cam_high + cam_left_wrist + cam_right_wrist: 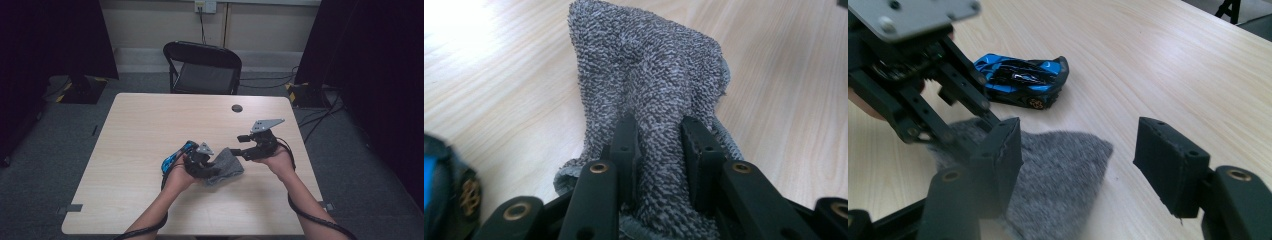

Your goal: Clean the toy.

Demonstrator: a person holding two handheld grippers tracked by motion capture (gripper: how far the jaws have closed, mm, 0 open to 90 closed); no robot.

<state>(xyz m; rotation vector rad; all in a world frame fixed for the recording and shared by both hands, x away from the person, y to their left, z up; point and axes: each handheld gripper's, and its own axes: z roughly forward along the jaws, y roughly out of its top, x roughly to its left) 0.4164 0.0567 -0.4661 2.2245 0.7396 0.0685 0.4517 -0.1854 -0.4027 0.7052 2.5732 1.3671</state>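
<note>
Near the table's (145, 125) front edge, the left gripper (659, 150) pinches a bunched grey cloth (659, 75) that trails toward the right gripper (1078, 165), whose spread jaws hover just off its free corner; beyond lies a blue toy car (1023, 80).

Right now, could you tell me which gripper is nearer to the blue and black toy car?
Left. The left gripper, clamped on the grey terry cloth, sits just beside the toy car; the right gripper hovers beyond the cloth.
</note>
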